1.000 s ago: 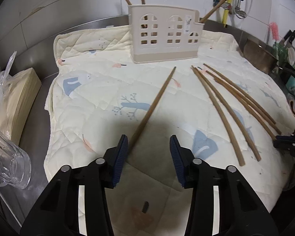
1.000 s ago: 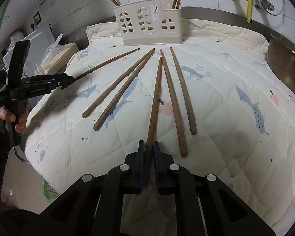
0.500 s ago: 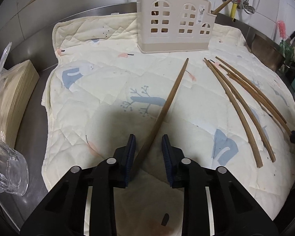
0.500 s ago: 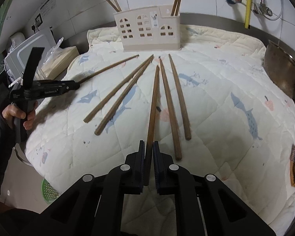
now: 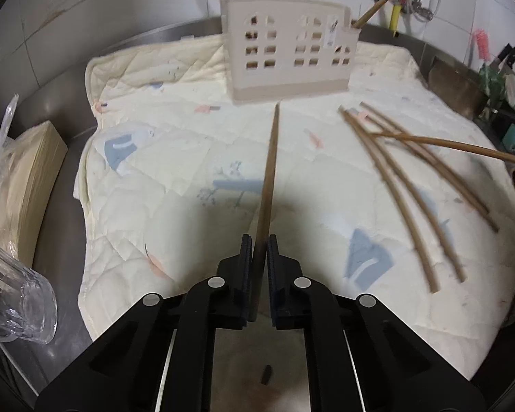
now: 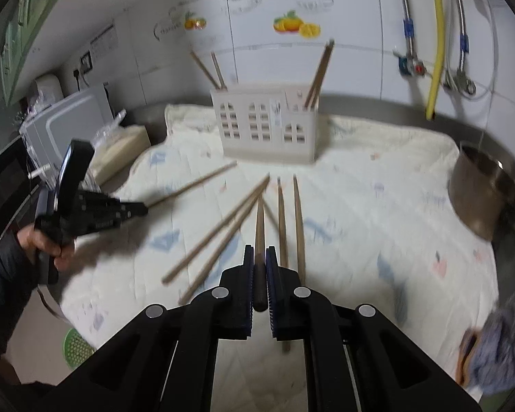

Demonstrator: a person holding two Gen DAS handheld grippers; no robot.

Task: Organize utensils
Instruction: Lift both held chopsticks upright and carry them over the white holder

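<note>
surface: steel counter [image 5: 61, 226] | on it: quilted mat [image 5: 175, 158], glass [image 5: 17, 302], paper stack [image 5: 24, 171]

The holder [image 5: 288, 51] is a beige plastic caddy with arched window cut-outs, upright on the quilt at 12 o'clock. Brown wooden chopsticks lean in it: two at its left end [image 6: 211, 68], two at its right end [image 6: 321, 72]. One chopstick [image 5: 269, 168] is clamped in the left gripper [image 5: 257, 252], tip at 12 o'clock toward the holder. Another [image 6: 259, 226] is clamped in the right gripper [image 6: 259, 262]. Four loose chopsticks [image 5: 405, 189] lie fanned on the quilt at 3 o'clock.
</note>
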